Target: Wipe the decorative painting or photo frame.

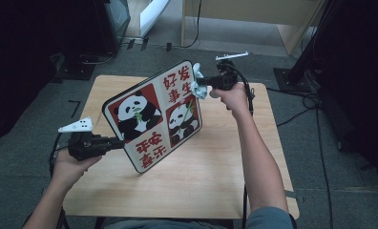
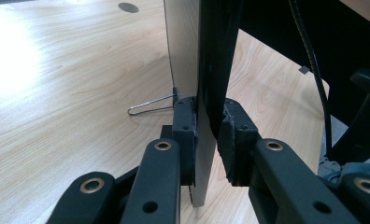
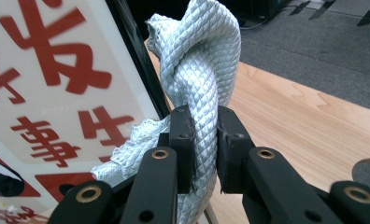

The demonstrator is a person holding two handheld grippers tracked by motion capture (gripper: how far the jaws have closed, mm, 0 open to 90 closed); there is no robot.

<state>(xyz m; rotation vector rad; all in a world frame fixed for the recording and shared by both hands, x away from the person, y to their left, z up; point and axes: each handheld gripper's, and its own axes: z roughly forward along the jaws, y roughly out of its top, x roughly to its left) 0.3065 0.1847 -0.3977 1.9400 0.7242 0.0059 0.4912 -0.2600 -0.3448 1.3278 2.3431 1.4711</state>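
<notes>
High view, left gripper (image 1: 121, 141) clamping flat glossy panda board (image 1: 153, 114), right gripper (image 1: 200, 81) pinching woven white cloth (image 1: 198, 86)

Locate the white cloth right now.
The white cloth is pinched in the right gripper, at the upper right edge of the panda picture frame in the high view, toward the far side of the wooden table.

One panda picture board (image 1: 153, 117) stands mid-frame on one wooden bench (image 1: 211, 176), bearing two pandas. One white cloth (image 1: 199, 86) sits upper centre. Two grippers: left (image 1: 118, 142), right (image 1: 200, 82).
</notes>
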